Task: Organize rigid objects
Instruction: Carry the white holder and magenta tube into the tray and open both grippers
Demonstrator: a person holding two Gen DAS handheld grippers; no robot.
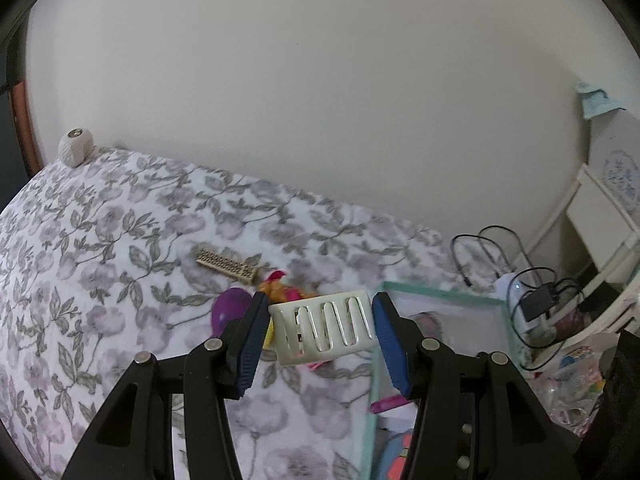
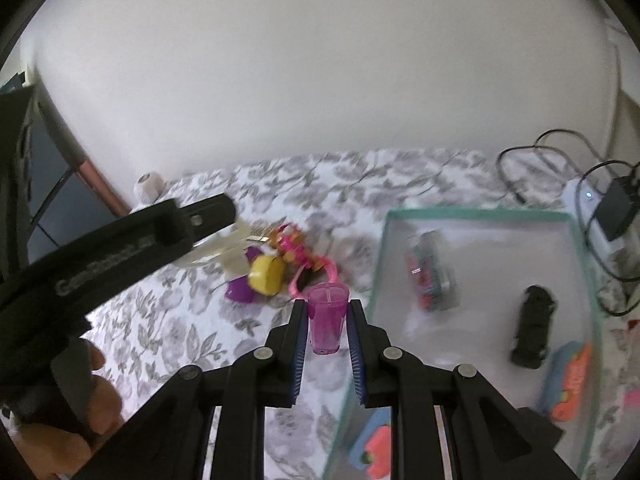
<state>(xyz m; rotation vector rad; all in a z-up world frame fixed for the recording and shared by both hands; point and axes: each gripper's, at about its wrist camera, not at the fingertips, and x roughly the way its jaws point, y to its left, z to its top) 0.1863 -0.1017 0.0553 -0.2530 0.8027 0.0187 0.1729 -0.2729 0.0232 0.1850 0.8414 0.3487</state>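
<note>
Bed (image 1: 100, 240) with soft floral cover sat against a plain wall. Clear bin (image 2: 472, 213) lay beside the toy pile. Left gripper (image 1: 320, 320) clenched a cream slotted tray (image 1: 324, 326) by its ends: light, stiff. Right gripper (image 2: 327, 336) gripped a pink cup (image 2: 327, 318) by its sides: light, probably slippery.

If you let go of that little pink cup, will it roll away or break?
The pink cup looks like thin see-through plastic, so probably light and unlikely to break. It is round and narrower at the bottom, so on the soft flowered blanket it might tip over and roll a little. Its smooth sides may slip between the right gripper's pads.
</note>
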